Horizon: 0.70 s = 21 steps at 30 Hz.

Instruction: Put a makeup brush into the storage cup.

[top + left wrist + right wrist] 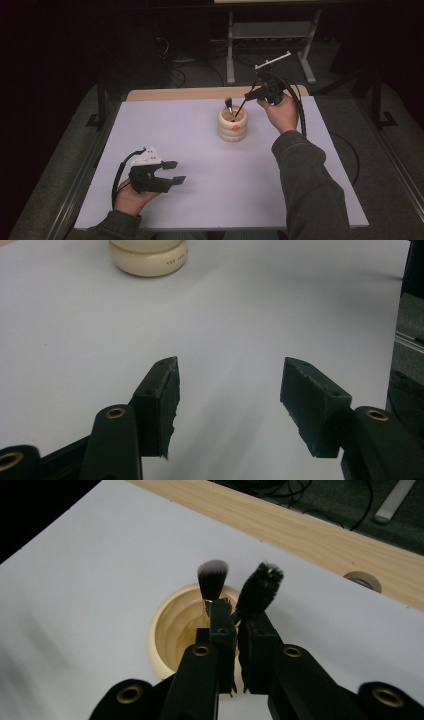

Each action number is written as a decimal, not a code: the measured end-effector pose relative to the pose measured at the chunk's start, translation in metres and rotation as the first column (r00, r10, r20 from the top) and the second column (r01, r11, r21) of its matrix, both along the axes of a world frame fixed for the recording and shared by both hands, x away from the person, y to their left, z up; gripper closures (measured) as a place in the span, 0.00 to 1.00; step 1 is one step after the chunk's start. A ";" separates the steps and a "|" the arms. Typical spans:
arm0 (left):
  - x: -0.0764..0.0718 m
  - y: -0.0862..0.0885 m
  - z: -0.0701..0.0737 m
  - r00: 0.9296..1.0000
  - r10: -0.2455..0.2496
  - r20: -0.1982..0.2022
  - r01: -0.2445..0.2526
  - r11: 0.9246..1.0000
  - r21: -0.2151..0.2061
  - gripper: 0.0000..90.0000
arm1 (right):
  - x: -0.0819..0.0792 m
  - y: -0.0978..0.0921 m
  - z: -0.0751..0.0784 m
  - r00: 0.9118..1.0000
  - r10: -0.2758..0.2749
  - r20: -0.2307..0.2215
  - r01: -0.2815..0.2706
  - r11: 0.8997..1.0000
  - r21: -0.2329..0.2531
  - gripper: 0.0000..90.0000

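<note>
High view: right gripper [248, 95] hovering over the cup [232, 124] mid-table, pinching a brush [229, 106] standing in it, left gripper [174, 171] resting near the front edge, left gripper view: jaws sitting wide apart, right gripper view: jaws clamping the brush handle.

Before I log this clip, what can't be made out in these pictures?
- Which brush the right gripper holds: in the right gripper view its fingers cover the handles of the flat-topped brush and the fluffy black brush.
- The holder's upper part: cut off by the top edge of the left gripper view.
- Small print on the holder: too small to read there.
- The orange mark: too small in the high view.
</note>
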<state>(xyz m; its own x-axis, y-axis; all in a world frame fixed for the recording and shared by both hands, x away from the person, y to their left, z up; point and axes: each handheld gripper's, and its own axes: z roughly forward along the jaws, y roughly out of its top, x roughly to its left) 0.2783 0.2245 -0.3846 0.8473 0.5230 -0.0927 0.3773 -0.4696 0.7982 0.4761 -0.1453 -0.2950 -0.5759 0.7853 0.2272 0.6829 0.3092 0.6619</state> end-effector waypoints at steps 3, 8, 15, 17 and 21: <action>0.000 0.000 0.000 1.000 0.001 0.000 -0.001 1.000 -0.003 0.45 | 0.001 -0.001 -0.005 1.000 0.004 0.001 -0.004 1.000 0.005 0.94; 0.000 0.000 0.001 1.000 0.001 -0.001 -0.001 1.000 0.001 0.45 | 0.002 -0.001 -0.013 1.000 -0.009 -0.014 0.009 1.000 0.016 0.94; 0.000 0.001 0.000 1.000 -0.001 0.002 0.001 1.000 0.003 0.45 | 0.003 0.000 -0.019 1.000 -0.010 -0.028 0.011 1.000 0.025 0.94; 0.000 0.000 0.000 1.000 -0.002 0.002 0.002 1.000 0.000 0.45 | 0.004 0.000 -0.021 1.000 -0.004 -0.024 0.005 1.000 0.020 0.94; 0.000 0.000 0.001 1.000 -0.004 0.002 0.004 1.000 0.010 0.45 | 0.004 0.000 -0.024 1.000 -0.005 -0.030 0.006 1.000 0.023 0.94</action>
<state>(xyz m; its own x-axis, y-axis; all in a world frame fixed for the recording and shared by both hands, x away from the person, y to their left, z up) 0.2785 0.2247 -0.3840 0.8493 0.5209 -0.0862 0.3743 -0.4788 0.7941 0.4802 -0.1450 -0.3186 -0.5640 0.7830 0.2621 0.7042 0.2904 0.6479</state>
